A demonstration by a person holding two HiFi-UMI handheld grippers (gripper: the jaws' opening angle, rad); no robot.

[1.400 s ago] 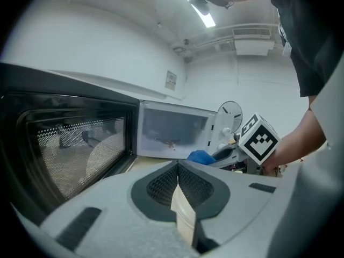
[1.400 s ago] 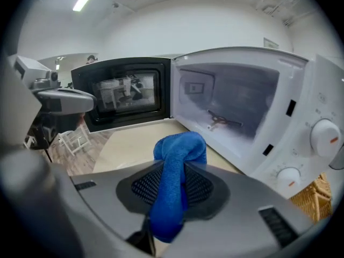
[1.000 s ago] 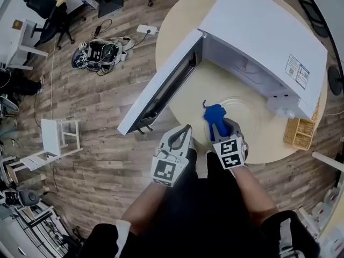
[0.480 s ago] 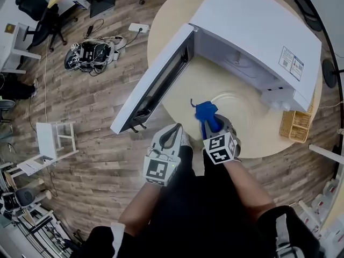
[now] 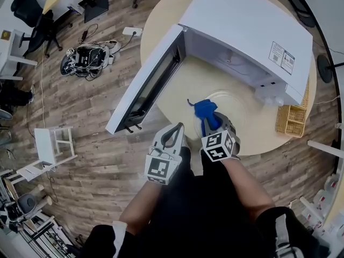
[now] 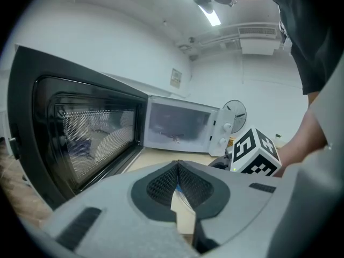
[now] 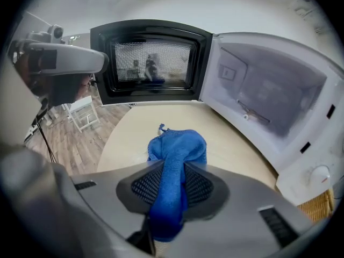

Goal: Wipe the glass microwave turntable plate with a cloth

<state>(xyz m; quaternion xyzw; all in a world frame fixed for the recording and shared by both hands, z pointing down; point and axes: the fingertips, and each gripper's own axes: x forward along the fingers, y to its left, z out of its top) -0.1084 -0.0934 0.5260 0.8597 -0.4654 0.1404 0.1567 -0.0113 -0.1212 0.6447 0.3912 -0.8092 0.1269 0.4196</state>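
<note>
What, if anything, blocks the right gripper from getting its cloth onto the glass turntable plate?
Likely nothing, so yes. The plate lies bare on the table outside the microwave, and the right gripper, shut on the blue cloth, is right at its near edge.

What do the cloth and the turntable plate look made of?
Cloth: soft blue terry or microfibre, judging by its fuzzy nap and limp folds. Plate: probably clear glass; the beige table shows through it, with glossy concentric rings.

Left gripper (image 5: 179, 127), right gripper (image 5: 215, 123): grey plastic shells, black mesh pads (image 6: 161, 186), black-and-white marker cubes (image 5: 159, 169); black short-sleeved shirt (image 5: 204, 216), white cuff (image 5: 119, 231).
</note>
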